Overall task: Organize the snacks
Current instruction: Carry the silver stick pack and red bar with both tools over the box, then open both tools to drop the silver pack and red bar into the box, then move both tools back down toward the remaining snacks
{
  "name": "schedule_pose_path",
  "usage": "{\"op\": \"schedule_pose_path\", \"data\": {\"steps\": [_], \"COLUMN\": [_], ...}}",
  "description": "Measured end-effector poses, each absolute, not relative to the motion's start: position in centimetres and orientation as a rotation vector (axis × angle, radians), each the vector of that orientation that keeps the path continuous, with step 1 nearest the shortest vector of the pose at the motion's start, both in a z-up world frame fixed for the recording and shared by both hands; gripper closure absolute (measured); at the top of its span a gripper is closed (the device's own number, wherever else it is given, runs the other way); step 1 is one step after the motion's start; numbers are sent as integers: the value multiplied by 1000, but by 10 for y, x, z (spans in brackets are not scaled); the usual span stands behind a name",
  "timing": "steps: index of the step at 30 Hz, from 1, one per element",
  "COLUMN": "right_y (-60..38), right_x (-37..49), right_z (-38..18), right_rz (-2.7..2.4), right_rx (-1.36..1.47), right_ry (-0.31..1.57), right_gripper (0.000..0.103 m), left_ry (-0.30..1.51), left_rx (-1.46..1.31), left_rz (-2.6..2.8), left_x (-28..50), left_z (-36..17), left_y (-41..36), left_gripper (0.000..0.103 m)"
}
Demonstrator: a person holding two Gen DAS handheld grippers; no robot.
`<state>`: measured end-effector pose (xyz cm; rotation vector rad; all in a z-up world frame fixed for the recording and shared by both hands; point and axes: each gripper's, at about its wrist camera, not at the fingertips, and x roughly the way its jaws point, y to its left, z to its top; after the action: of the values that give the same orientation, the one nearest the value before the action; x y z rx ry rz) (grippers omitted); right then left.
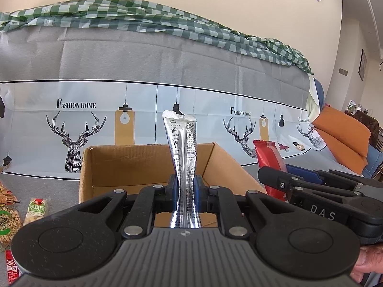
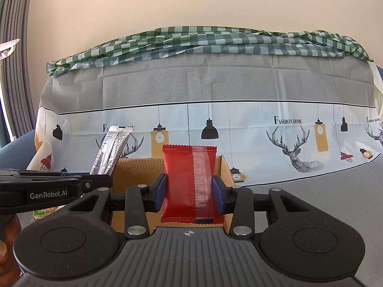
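Note:
My left gripper [image 1: 186,191] is shut on a silver stick pouch [image 1: 183,148], held upright over the open cardboard box [image 1: 100,167]. My right gripper [image 2: 189,191] is shut on a red snack packet [image 2: 189,184], held upright above the same box [image 2: 134,169]. The right gripper and its red packet [image 1: 269,160] show at the right of the left wrist view. The left gripper and the silver pouch [image 2: 111,153] show at the left of the right wrist view. What lies inside the box is hidden.
Several snack packs lie at the left on the grey cloth: a green-labelled pack [image 1: 37,210], a bag of snacks [image 1: 7,224] and a red sachet [image 1: 12,266]. A covered sofa back [image 1: 167,71] stands behind the box. Orange cushions [image 1: 340,136] lie at the right.

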<state>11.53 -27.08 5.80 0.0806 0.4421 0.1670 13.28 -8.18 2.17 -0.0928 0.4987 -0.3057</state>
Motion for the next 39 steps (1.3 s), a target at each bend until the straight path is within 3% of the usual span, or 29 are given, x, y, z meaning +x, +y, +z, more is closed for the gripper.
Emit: {"op": "schedule_pose_path", "data": {"steps": [19,21,22,23,32,39], "right_y": [-270,-269,-267,-266,-246,-199], "right_x": [117,119,120,120,125,122], "right_z": [55,53,52,51,58,62], "right_rz": [179,188,184,183,173,232], "right_rx": [77,75,71,69,93,56], "right_ry": [455,479,487,489,475,457], "right_gripper": [59,57,51,49,42,42], "left_ry": [522,538,530,519,489,517], "left_rx": [-113,-112,-103,-95,-107,-162], "left_rz": [-342,-355,-347,-338,-270,-191], "left_x": [135,136,135,134,126,121], "left_z": [22,21,21,22,32,40], "left_y": [-84,-86,-87,-87,-51,3], "left_gripper": [87,75,70,69,69,77]}}
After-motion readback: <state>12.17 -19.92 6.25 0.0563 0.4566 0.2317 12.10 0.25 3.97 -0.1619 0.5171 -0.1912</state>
